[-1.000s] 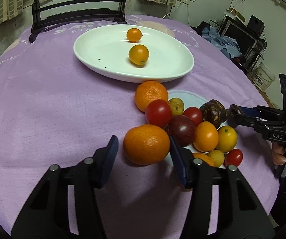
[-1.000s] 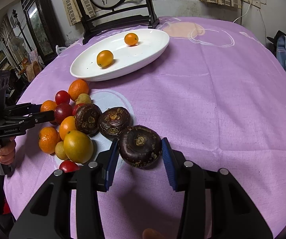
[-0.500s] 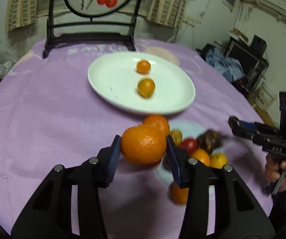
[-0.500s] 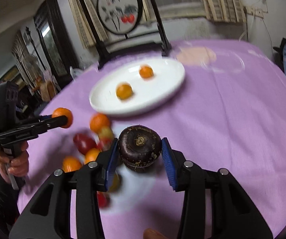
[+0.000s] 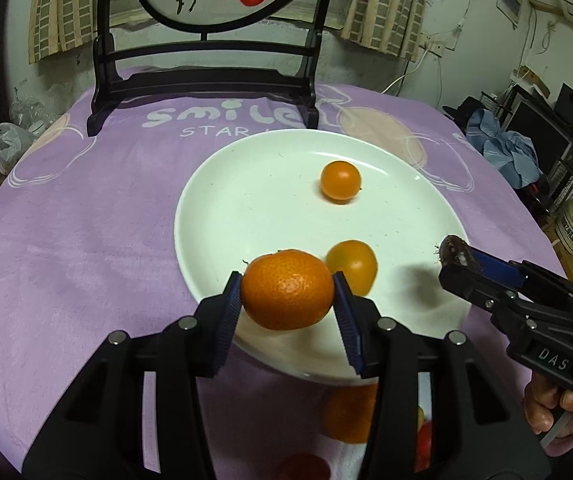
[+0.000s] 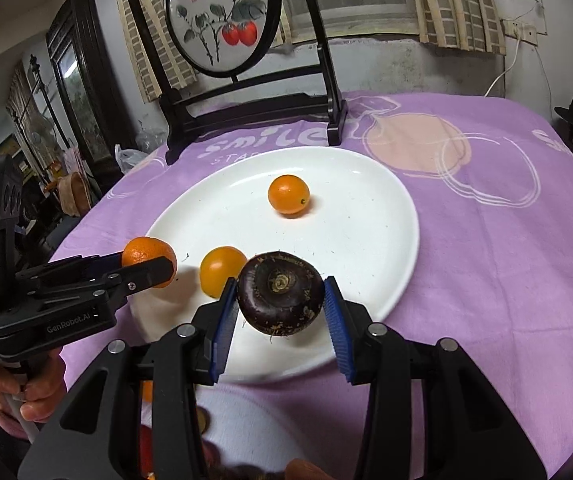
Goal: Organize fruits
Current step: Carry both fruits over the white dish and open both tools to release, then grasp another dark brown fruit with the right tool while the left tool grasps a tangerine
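Observation:
My left gripper (image 5: 287,297) is shut on a mandarin orange (image 5: 288,289) and holds it above the near rim of the white plate (image 5: 246,216). My right gripper (image 6: 280,304) is shut on a dark purple-brown round fruit (image 6: 280,293) and holds it above the plate's near edge (image 6: 366,240). Two small orange fruits lie on the plate, one far (image 5: 340,180) and one near (image 5: 356,264). The right gripper also shows in the left wrist view (image 5: 452,254), and the left gripper with its orange shows in the right wrist view (image 6: 148,258).
A black wooden stand (image 5: 206,76) with a round painted screen stands at the table's far side. The purple tablecloth (image 5: 66,220) covers the round table. More fruits (image 5: 350,412) lie below the grippers, near the front, mostly hidden.
Both grippers have lifted their fruits off the pile and carried them forward over the white plate. The fruit pile has dropped out of sight beneath the grippers.

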{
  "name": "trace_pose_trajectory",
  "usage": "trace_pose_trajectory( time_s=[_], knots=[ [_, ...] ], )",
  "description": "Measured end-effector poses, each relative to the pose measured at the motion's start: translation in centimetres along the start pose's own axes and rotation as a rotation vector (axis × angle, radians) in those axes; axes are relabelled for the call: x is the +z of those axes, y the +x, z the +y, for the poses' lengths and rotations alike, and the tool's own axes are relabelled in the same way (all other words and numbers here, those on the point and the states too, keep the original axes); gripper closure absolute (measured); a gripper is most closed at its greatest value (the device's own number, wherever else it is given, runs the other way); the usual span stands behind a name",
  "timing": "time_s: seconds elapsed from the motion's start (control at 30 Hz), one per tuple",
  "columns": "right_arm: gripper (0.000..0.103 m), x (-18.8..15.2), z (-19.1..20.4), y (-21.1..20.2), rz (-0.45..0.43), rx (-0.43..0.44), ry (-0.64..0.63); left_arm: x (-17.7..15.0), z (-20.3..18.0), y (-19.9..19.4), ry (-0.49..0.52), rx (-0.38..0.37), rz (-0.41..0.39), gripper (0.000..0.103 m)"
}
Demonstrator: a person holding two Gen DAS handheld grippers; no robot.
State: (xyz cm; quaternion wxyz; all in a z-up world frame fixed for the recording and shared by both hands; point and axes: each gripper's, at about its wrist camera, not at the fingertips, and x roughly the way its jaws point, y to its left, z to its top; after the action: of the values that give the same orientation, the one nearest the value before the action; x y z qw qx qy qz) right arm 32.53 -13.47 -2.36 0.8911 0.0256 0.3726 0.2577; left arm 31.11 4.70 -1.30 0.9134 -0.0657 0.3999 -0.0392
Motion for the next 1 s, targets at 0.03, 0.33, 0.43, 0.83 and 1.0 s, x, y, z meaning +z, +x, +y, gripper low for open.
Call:
trace_pose_trajectory(
  time_s=[0.03,0.33,0.43,0.83,1.0],
  knots=[
    [0.055,0.0,-0.1,0.1,-0.001,-0.004,-0.002,0.0,0.0,0.3,-0.002,0.006,0.008,0.057],
    [0.048,-1.7,-0.2,-4.4,0.002,0.091,-0.006,-0.7,-0.1,-4.2,0.02,0.032,-0.074,0.014],
    [0.048,-3.4,-0.4,-5.4,0.036,0.085,-0.053,-2.1,0.0,-6.4,0.049,0.016,-0.101,0.01],
    [0.049,-8.6,-0.9,-7.4,0.141,0.004,-0.173,-7.5,1.6,-9.0,0.067,0.009,-0.071,0.008],
    [0.049,-9.3,-0.2,-7.3,0.167,0.003,-0.222,-8.2,1.6,-9.1,0.078,0.019,-0.063,0.008]
  ],
)
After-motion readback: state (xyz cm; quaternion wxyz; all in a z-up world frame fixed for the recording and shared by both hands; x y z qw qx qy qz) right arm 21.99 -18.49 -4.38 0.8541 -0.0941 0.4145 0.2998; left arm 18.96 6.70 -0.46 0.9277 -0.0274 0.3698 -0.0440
